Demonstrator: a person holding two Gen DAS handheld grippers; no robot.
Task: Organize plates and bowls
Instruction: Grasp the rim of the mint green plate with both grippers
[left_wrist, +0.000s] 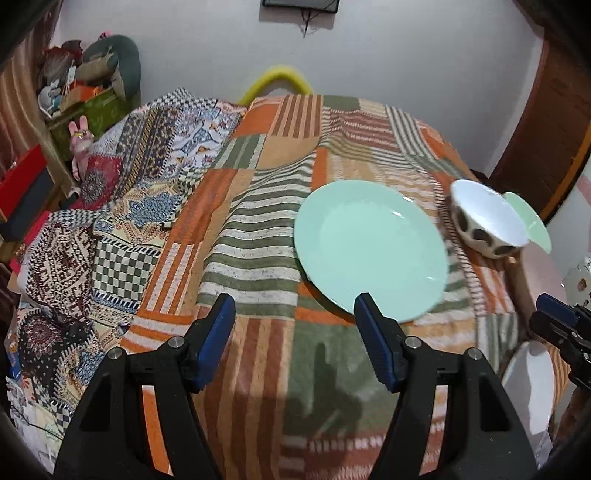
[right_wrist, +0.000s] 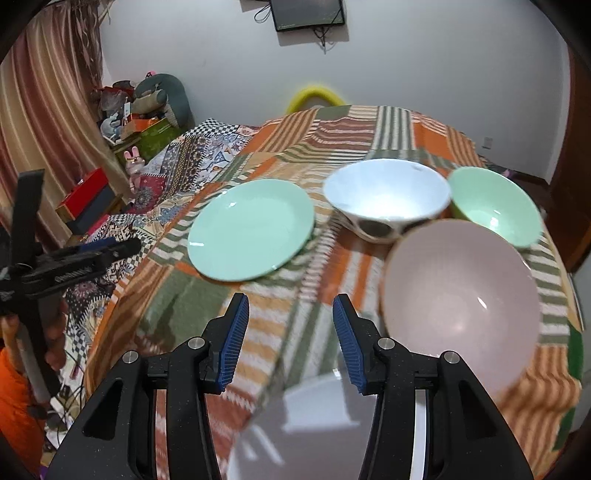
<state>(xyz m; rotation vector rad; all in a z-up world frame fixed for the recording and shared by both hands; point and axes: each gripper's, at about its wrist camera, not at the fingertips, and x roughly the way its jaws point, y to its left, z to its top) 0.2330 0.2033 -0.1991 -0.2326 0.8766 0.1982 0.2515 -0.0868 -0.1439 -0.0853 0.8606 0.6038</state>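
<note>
A patchwork blanket (right_wrist: 280, 317) fills the frame. Lower right sits the pink bowl (right_wrist: 461, 302), mid-left the green plate (right_wrist: 251, 229), above centre the white bowl (right_wrist: 388, 195), right the green bowl (right_wrist: 495, 203). Both the left gripper (left_wrist: 295, 332) and right gripper (right_wrist: 290, 332) have jaws apart, holding nothing.

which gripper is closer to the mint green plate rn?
Left. The left gripper hangs open just short of the mint green plate, one fingertip overlapping its near rim. The right gripper is open too, farther back, over a white plate.
</note>
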